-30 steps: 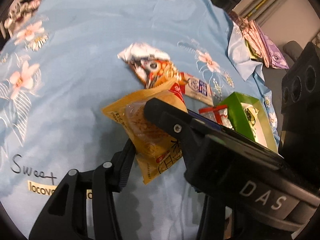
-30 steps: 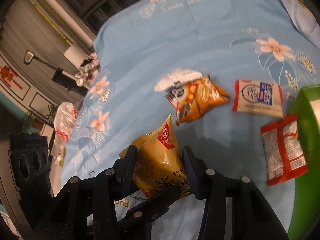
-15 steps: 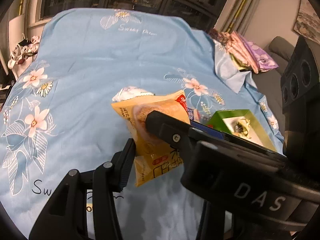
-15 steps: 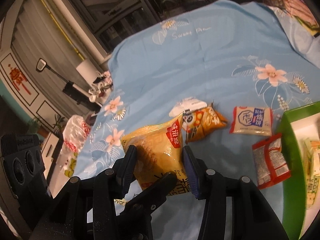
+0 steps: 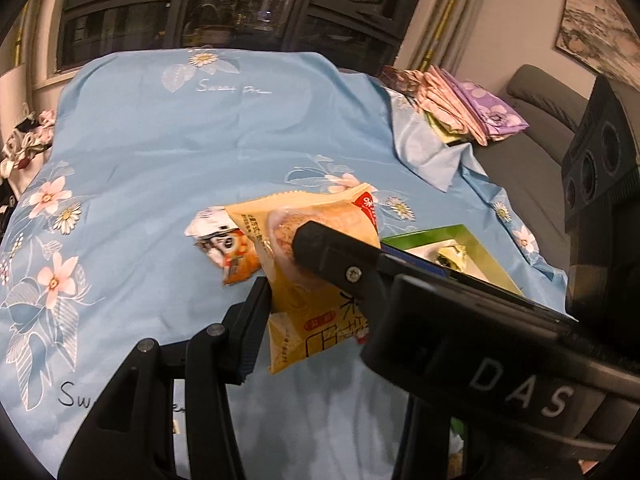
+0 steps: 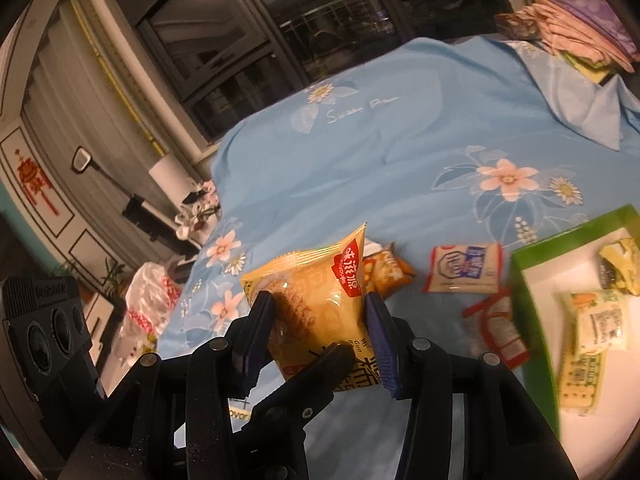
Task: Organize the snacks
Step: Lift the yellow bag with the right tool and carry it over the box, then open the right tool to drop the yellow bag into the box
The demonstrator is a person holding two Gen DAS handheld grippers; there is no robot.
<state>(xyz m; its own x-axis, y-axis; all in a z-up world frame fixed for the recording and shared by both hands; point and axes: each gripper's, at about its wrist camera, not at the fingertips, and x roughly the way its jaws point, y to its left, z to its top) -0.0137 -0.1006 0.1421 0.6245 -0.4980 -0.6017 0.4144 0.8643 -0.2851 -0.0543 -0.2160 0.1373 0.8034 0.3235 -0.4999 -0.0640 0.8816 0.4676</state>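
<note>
A yellow snack packet (image 5: 320, 220) (image 6: 316, 280) hangs above the blue flowered cloth (image 5: 160, 140), and both grippers are shut on it. My right gripper (image 6: 318, 320) clamps its sides between both pads. My left gripper (image 5: 320, 312) presses its near-left edge with one finger (image 5: 252, 320); its other finger is hidden behind the right gripper's body (image 5: 480, 360). To the right stands a green box (image 6: 524, 280) (image 5: 472, 236) with a white inside that holds several small packets (image 6: 596, 320). An orange packet (image 6: 388, 268) (image 5: 236, 256), a white-and-blue packet (image 6: 464, 268) and a red packet (image 6: 496, 324) lie on the cloth.
Folded pink and purple cloths (image 5: 460, 104) are piled at the far right corner, beside a grey sofa (image 5: 540, 120). A plastic bag (image 6: 148, 300) and flowers (image 6: 196, 212) sit off the cloth's left edge. Dark windows (image 5: 200, 12) stand behind.
Both grippers have risen with the yellow packet and tilted up, so the windows and the far end of the cloth now show. The other packets lie where they were.
</note>
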